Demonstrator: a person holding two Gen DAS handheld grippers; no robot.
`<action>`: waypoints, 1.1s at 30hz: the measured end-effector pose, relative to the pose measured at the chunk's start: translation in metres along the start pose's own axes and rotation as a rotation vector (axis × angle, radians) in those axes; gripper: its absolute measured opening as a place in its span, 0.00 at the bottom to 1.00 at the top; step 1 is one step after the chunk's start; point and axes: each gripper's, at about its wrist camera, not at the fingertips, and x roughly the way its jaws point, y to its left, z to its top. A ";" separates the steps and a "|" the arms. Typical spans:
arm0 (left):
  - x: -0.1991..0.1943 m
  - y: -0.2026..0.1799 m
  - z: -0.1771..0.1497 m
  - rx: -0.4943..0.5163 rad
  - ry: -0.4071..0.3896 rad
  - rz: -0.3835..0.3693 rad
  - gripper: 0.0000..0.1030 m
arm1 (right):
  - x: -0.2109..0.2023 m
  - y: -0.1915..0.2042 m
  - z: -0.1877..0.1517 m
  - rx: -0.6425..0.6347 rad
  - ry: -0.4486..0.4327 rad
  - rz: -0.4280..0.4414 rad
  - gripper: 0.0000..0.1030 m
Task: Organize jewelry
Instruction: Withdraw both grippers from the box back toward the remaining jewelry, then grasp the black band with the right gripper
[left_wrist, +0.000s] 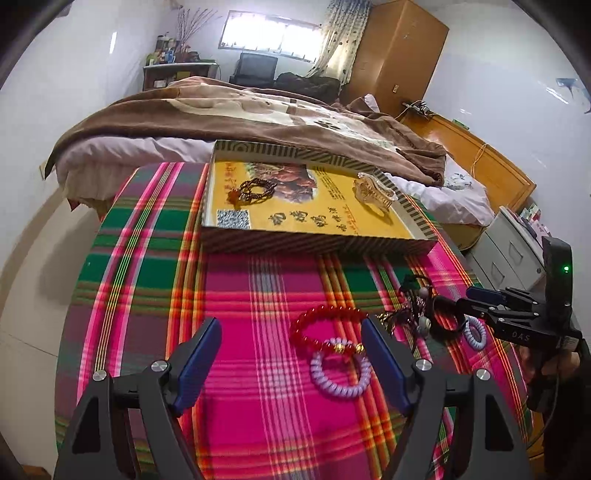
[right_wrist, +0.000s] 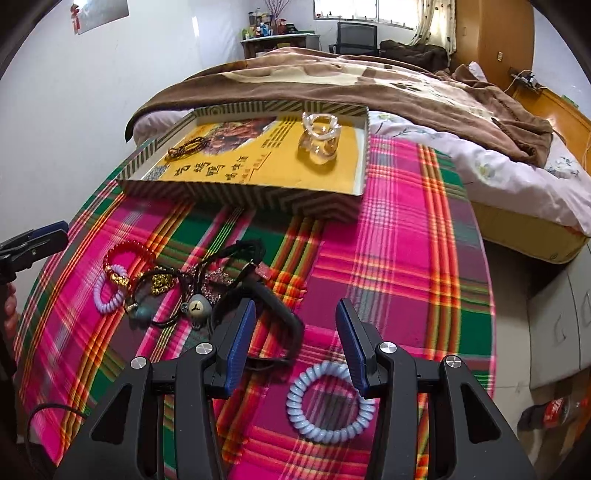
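A striped shallow box (left_wrist: 317, 242) (right_wrist: 258, 201) with a yellow floor holds a dark bead bracelet (left_wrist: 255, 191) (right_wrist: 186, 147) and a clear hair claw (left_wrist: 373, 192) (right_wrist: 319, 142). On the plaid cloth lie a red bead bracelet (left_wrist: 325, 325) (right_wrist: 127, 254), a lilac coil hair tie (left_wrist: 341, 374) (right_wrist: 107, 295), a tangle of dark cords with charms (right_wrist: 195, 291), a black band (right_wrist: 273, 314) and a pale blue coil tie (right_wrist: 330, 400) (left_wrist: 476, 332). My left gripper (left_wrist: 291, 354) is open and empty above the cloth. My right gripper (right_wrist: 297, 343) (left_wrist: 476, 299) is open over the blue tie.
The table (left_wrist: 155, 258) is covered by a pink, green and orange plaid cloth. A bed with a brown blanket (left_wrist: 221, 110) stands right behind it. A grey cabinet (left_wrist: 506, 251) is at the right, and a cola bottle (right_wrist: 550, 408) lies on the floor.
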 end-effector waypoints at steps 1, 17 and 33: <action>-0.001 0.002 -0.002 -0.006 0.001 0.003 0.75 | 0.003 0.001 0.000 -0.001 0.007 0.002 0.45; 0.004 -0.012 -0.001 0.018 0.026 -0.005 0.75 | 0.014 0.005 -0.012 -0.029 0.017 -0.023 0.21; 0.056 -0.089 0.022 0.155 0.103 -0.138 0.75 | -0.035 -0.035 -0.019 0.155 -0.130 0.005 0.16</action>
